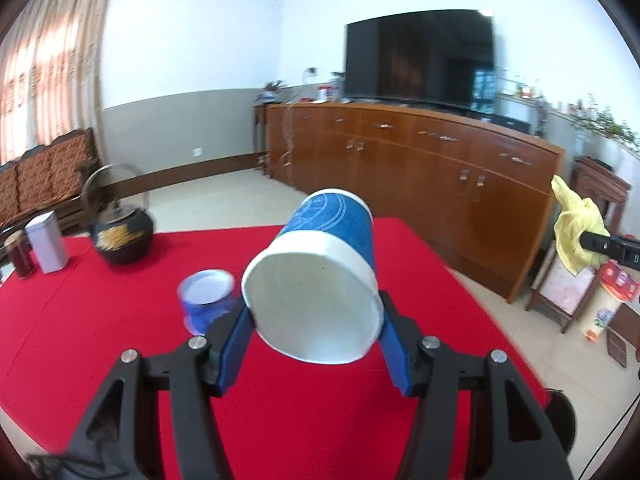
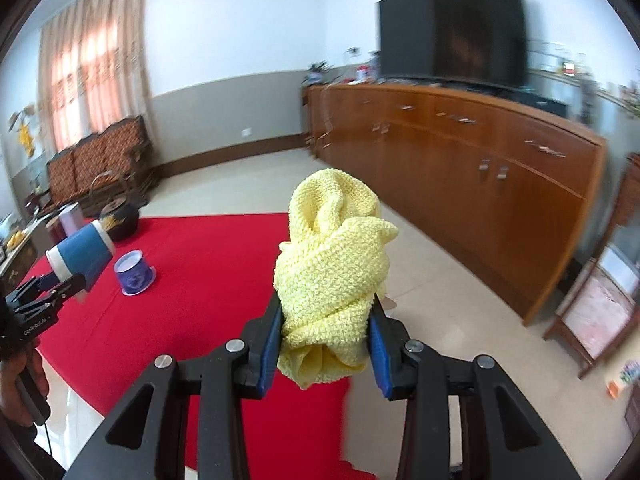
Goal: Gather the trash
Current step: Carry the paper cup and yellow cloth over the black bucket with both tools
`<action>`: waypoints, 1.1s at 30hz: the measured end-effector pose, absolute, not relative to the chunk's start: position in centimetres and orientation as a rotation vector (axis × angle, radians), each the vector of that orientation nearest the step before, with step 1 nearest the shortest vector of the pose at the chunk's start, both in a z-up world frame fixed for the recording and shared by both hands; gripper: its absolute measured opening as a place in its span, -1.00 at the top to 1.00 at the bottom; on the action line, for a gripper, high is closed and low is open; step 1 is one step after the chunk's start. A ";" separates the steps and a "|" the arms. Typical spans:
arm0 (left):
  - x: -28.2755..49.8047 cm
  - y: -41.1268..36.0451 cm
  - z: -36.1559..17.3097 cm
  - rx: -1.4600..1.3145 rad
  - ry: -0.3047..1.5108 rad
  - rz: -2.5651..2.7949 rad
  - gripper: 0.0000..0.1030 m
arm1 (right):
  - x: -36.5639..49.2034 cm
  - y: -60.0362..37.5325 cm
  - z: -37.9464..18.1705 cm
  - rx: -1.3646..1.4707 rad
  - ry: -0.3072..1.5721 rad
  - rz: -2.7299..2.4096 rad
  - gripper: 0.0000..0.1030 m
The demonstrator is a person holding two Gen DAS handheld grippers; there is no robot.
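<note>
My left gripper [image 1: 316, 320] is shut on a blue and white paper cup [image 1: 320, 276], held tilted above the red table with its white base toward the camera. The same cup [image 2: 82, 258] shows at the left of the right wrist view, in the left gripper [image 2: 60, 284]. A second blue paper cup [image 1: 208, 300] [image 2: 134, 272] stands on the red cloth. My right gripper [image 2: 324, 332] is shut on a crumpled yellow cloth [image 2: 334, 276], raised over the table's right edge. That cloth [image 1: 574, 228] appears at the far right of the left wrist view.
A black kettle [image 1: 120, 236], a white tin [image 1: 47, 242] and a dark jar [image 1: 19, 254] stand at the table's far left. A long wooden sideboard [image 1: 420, 160] with a television [image 1: 420, 56] lines the wall. A wooden stand [image 1: 576, 280] is on the right. A hand [image 2: 20, 384] holds the left gripper's handle.
</note>
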State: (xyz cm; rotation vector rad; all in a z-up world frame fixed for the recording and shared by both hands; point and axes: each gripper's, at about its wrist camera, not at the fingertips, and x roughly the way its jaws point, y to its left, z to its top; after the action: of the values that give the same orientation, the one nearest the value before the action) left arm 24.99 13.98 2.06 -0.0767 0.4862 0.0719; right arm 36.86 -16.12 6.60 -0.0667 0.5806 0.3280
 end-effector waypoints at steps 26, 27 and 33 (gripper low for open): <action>20.2 -11.9 -2.7 -0.005 0.613 -0.350 -0.16 | 19.3 -42.8 -2.9 0.087 0.668 0.033 0.21; 20.2 -12.8 -3.1 -0.005 0.625 -0.363 -0.16 | 19.5 -42.8 -3.3 0.087 0.676 0.031 0.21; 20.1 -16.7 -6.6 0.003 0.707 -0.416 -0.16 | 18.3 -44.4 -7.9 0.083 0.757 0.039 0.21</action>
State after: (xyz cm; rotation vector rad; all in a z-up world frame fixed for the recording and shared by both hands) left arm 20.06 -16.74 -6.61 0.0032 0.7071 -0.4160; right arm 18.33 -44.41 -7.93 0.0830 0.7569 0.0388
